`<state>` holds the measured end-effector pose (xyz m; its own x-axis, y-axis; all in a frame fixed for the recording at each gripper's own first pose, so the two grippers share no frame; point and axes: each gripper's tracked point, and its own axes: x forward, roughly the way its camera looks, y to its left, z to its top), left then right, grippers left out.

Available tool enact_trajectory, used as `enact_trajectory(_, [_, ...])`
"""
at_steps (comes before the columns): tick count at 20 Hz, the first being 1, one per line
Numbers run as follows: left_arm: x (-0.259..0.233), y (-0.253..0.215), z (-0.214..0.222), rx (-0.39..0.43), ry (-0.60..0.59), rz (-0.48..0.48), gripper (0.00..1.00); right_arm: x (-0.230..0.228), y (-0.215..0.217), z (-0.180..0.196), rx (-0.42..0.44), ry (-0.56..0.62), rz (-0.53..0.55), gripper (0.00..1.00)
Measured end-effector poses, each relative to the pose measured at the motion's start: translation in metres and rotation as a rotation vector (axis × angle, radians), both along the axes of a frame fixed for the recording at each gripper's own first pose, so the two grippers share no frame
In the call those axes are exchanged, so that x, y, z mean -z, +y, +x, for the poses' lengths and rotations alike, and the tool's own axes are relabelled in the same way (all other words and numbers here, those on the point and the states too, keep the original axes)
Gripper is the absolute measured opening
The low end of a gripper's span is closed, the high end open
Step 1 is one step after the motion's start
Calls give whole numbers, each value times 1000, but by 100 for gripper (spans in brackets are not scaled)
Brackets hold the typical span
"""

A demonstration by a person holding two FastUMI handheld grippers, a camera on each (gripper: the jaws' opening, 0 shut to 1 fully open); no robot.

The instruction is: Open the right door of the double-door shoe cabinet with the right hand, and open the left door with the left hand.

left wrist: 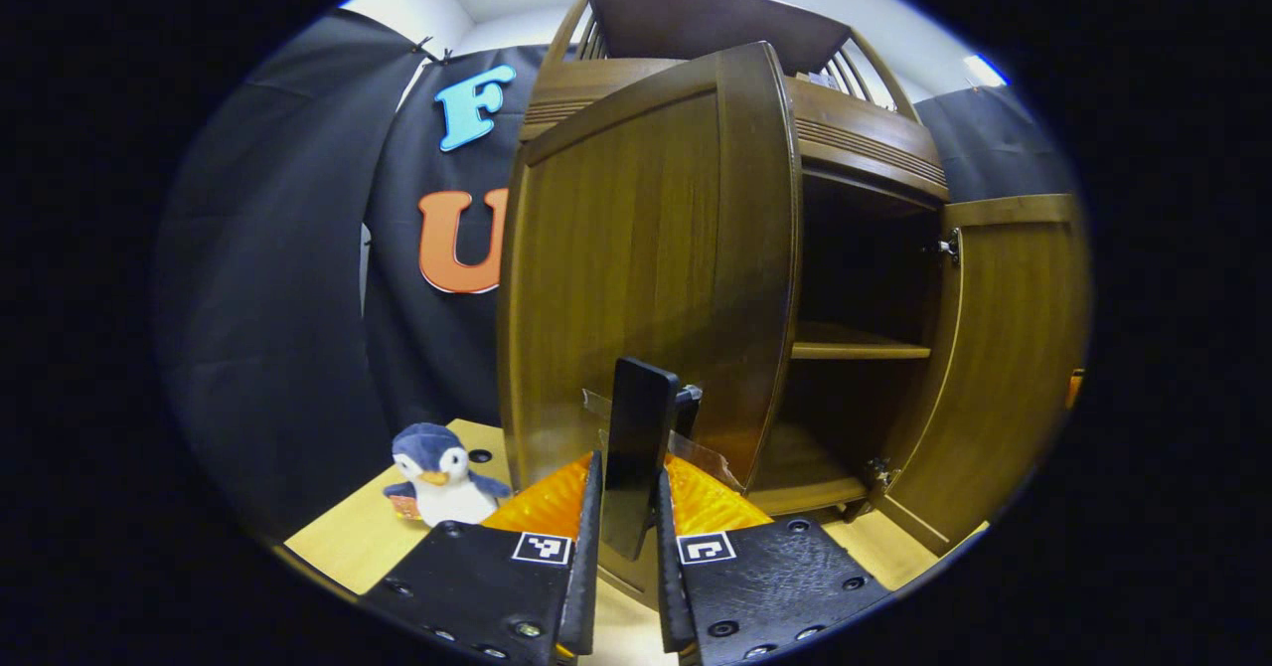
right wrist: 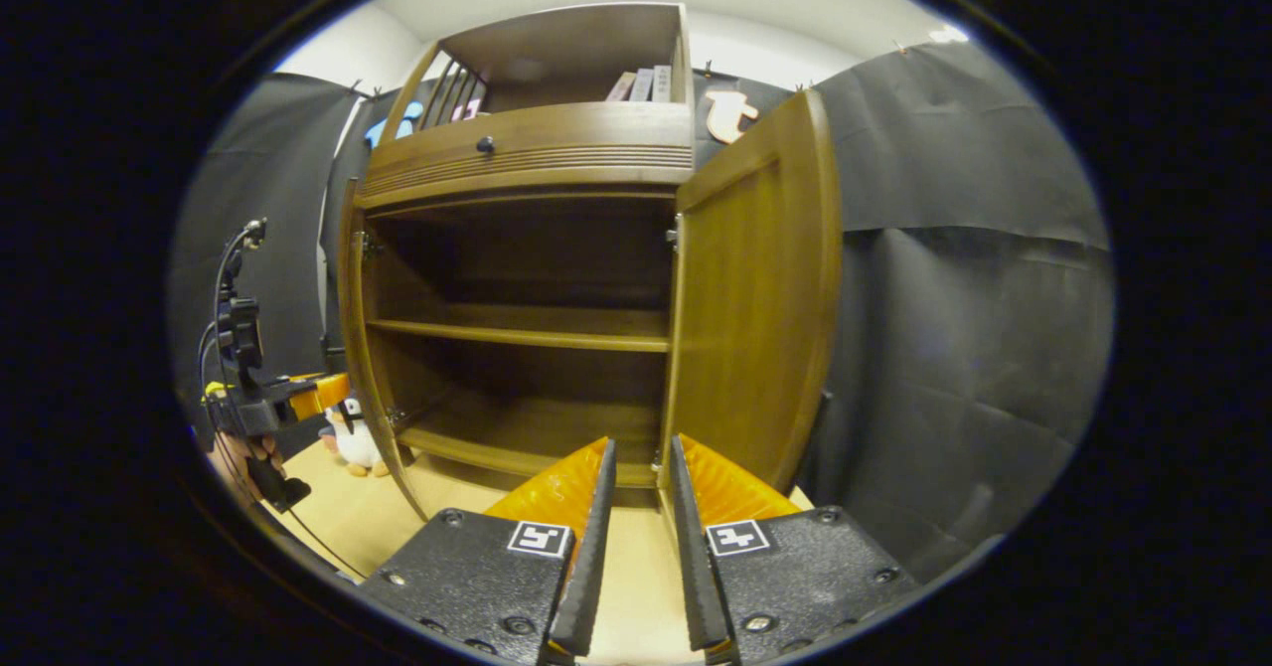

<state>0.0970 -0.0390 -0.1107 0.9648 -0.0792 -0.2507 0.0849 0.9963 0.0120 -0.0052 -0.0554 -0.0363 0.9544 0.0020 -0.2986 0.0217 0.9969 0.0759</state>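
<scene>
left tool [left wrist: 628,507] clamped on black door handle [left wrist: 636,452], right tool [right wrist: 641,507] slightly open, empty

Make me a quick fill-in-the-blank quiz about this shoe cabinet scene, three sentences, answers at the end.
1. The left gripper is shut on the black ____ of the left door.
2. The right gripper holds ____ between its fingers.
3. The soft toy on the table by the cabinet is a ____.

Missing words: handle; nothing; penguin
</scene>
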Motion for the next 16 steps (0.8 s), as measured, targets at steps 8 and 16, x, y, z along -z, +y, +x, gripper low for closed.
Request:
enact_trajectory(8, [-7,66,-23,-66,-11,-10,24,-1,43,14,-56,9,-1,43])
enact_trajectory(16, [-12,116,-28,-83,-13,44,7,-4,79,22,-116,12,-4,48])
